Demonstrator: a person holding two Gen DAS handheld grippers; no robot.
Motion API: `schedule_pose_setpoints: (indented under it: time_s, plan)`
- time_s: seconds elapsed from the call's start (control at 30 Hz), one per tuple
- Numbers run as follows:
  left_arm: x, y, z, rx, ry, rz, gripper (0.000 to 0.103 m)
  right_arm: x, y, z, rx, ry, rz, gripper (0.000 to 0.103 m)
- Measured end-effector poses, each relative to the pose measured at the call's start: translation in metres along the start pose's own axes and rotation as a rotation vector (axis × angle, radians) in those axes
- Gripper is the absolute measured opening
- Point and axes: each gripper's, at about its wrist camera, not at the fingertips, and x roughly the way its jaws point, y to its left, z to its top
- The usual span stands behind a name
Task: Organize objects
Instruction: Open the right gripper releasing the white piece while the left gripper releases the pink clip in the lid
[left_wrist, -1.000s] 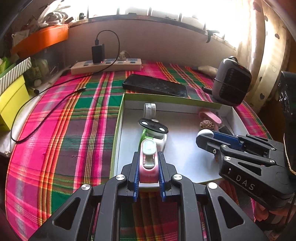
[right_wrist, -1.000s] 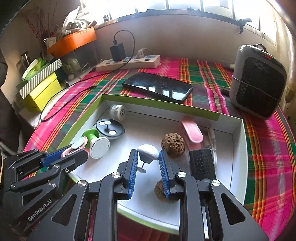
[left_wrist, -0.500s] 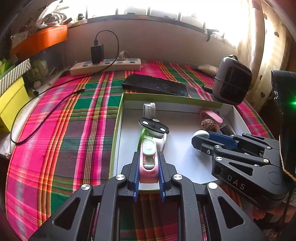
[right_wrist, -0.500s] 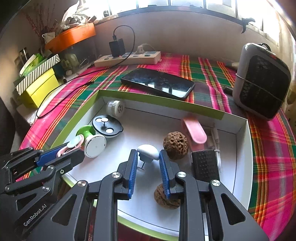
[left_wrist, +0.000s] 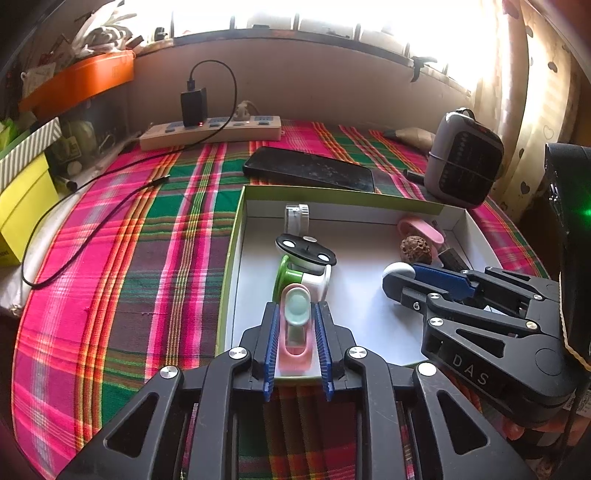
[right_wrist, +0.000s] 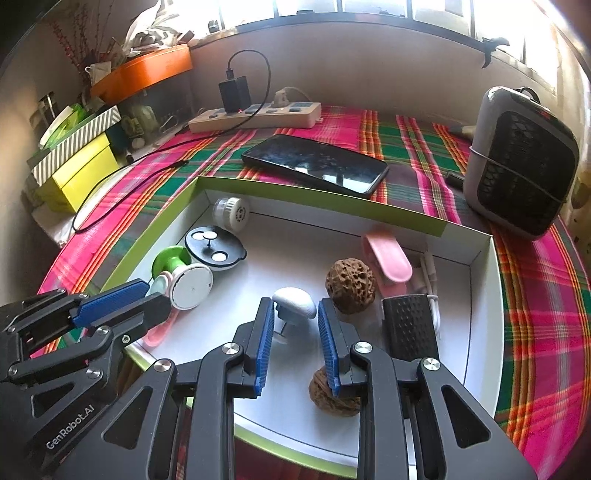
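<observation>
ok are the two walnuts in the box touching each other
Apart. In the right wrist view the far walnut sits by the pink clip, the near walnut well in front, bare box floor between.

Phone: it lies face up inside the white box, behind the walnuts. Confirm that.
Wrong on one count: the phone lies face up on the plaid cloth outside the white box, beyond its far wall and behind the walnuts. The right wrist view shows this.
</observation>
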Motion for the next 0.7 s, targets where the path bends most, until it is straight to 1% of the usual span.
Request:
schedule_pose_setpoints:
  time_s: [0.13,0.57,0.7]
  plan:
    - [-0.002,-0.001,-0.001,0.000,-0.002,0.007,0.027,-0.001,0.001,-0.001,0.000,0.001,0.000,0.034]
    - [-0.012,-0.003,-0.005,0.003,-0.002,0.029,0.030,-0.016,0.003,-0.007,0.011,-0.016,-0.005,0.036]
    - [-0.019,-0.006,-0.007,0.009,-0.009,0.032,0.030,-0.023,0.005,-0.009,0.011,-0.028,-0.004,0.039]
